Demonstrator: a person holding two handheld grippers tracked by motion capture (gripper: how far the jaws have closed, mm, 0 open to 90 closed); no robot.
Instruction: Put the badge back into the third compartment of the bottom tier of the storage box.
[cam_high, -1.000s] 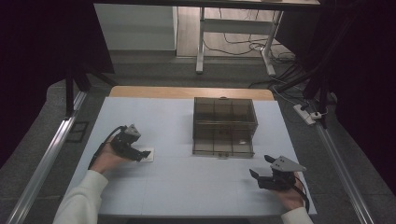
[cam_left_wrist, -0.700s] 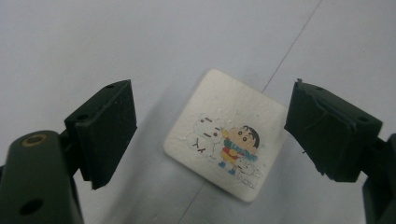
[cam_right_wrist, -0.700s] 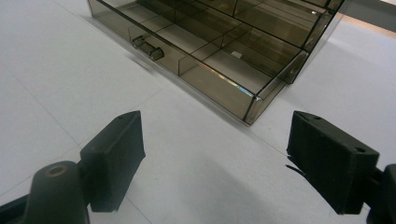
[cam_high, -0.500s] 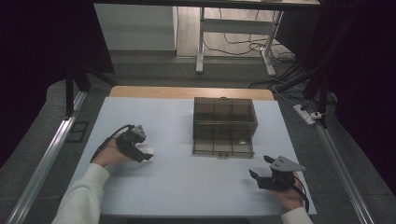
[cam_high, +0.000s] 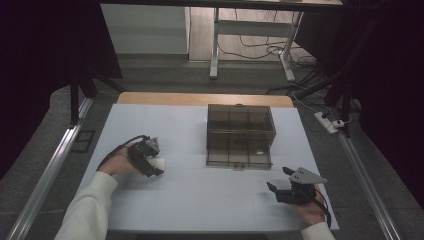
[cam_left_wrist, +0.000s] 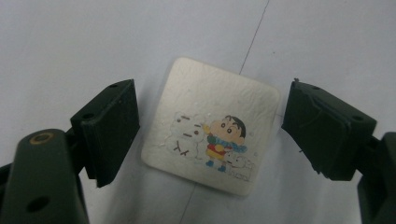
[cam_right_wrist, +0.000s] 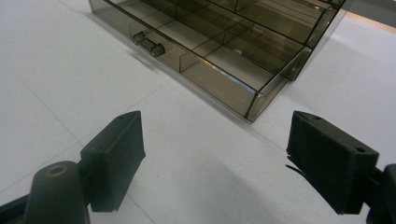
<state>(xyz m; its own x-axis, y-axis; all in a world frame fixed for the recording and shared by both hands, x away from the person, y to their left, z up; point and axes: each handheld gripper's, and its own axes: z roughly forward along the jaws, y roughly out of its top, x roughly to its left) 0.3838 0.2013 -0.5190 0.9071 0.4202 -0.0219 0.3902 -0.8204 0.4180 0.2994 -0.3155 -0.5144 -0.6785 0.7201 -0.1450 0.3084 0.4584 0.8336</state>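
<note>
I am bringing the left gripper (cam_left_wrist: 210, 135) down over a small square card (cam_left_wrist: 212, 135) with a cartoon print, which is lying flat on the white table (cam_high: 200, 200) at the near left, well apart from the smoky clear drawer box (cam_high: 240, 135) in the middle. Its jaws are standing spread, one on each side of the card and not yet touching it. To do this well, I am thinking I should keep both pads level with the card's edges, settle low against the table, and close gently so the thin card is not bowing or sliding out. The right gripper (cam_right_wrist: 215, 158) is resting at the near right, jaws likewise released and holding nothing. The left gripper view is giving me the card's print and the gaps at each pad, which the high view reduces to a pale speck; the right gripper view is showing the drawer handle (cam_right_wrist: 148, 44) and the inner dividers, and the high view is telling me how the two hands are lying across the table.
</note>
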